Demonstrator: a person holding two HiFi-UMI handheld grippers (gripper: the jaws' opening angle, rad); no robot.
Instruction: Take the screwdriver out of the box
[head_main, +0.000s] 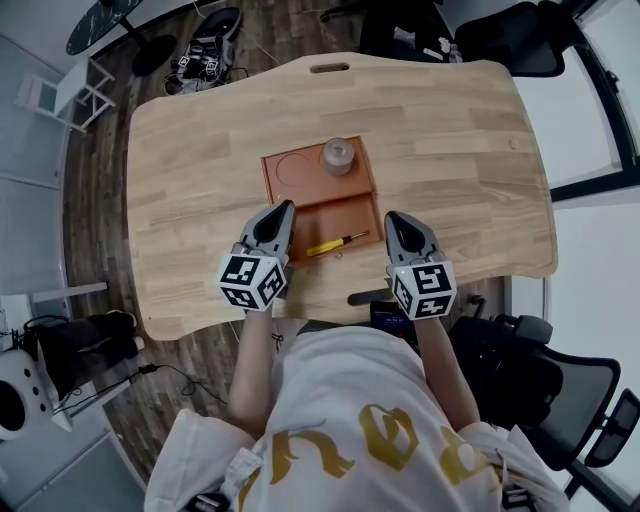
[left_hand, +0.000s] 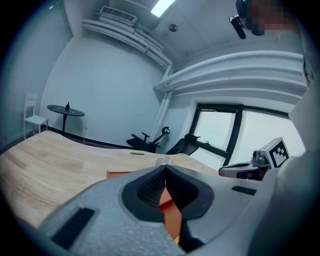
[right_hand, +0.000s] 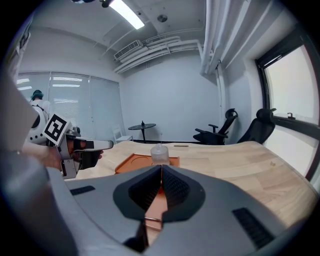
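Observation:
An orange box (head_main: 345, 212) lies in the middle of the wooden table (head_main: 200, 160). A screwdriver (head_main: 335, 243) with a yellow handle lies slantwise in the box's near compartment. My left gripper (head_main: 287, 206) is shut and empty, its tip over the box's near left corner. My right gripper (head_main: 391, 215) is shut and empty too, just off the box's near right corner. In the left gripper view the jaws (left_hand: 165, 167) meet, with orange box showing below them. The right gripper view shows the jaws (right_hand: 161, 166) closed above the box (right_hand: 131, 162).
A small clear bottle (head_main: 338, 156) stands in the box's far compartment beside a round recess (head_main: 293, 170). A black clamp (head_main: 365, 298) sits at the table's near edge. Office chairs (head_main: 545, 375) stand to the right and behind the table.

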